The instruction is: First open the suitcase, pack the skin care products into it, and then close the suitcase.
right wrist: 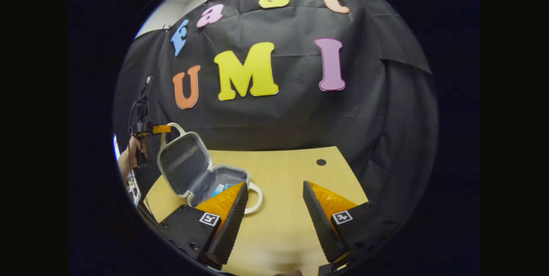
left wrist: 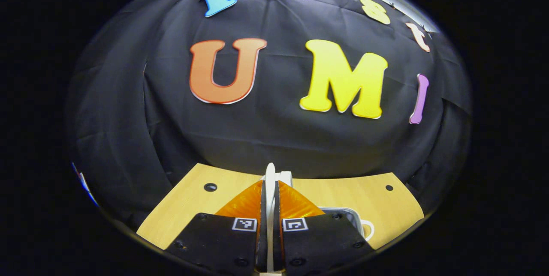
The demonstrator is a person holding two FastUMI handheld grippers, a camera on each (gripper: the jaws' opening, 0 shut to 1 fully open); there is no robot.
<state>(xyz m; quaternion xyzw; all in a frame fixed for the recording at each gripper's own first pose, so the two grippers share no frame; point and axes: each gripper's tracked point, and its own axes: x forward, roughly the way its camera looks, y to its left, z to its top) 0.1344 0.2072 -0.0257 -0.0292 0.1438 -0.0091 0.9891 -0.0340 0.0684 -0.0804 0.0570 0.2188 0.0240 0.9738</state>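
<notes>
In the right gripper view, the small grey suitcase with white trim stands open at the table's left, its lid (right wrist: 182,162) raised and tilted back above the base (right wrist: 225,177). Farther off in that view, the left gripper (right wrist: 159,129) is shut on the white handle (right wrist: 176,129) at the lid's top edge. That handle (left wrist: 270,177) runs edge-on between the fingers of the left gripper (left wrist: 270,187). A blue and white item (right wrist: 218,190) lies in the base, half hidden behind my finger. The right gripper (right wrist: 276,207) is open over bare table, right of the case.
The light wooden table (right wrist: 291,169) has a small dark hole (right wrist: 321,162) near its back edge. The base's own white handle (right wrist: 256,199) sticks out toward the table's middle. A hand (right wrist: 128,156) holds the left gripper at the far left.
</notes>
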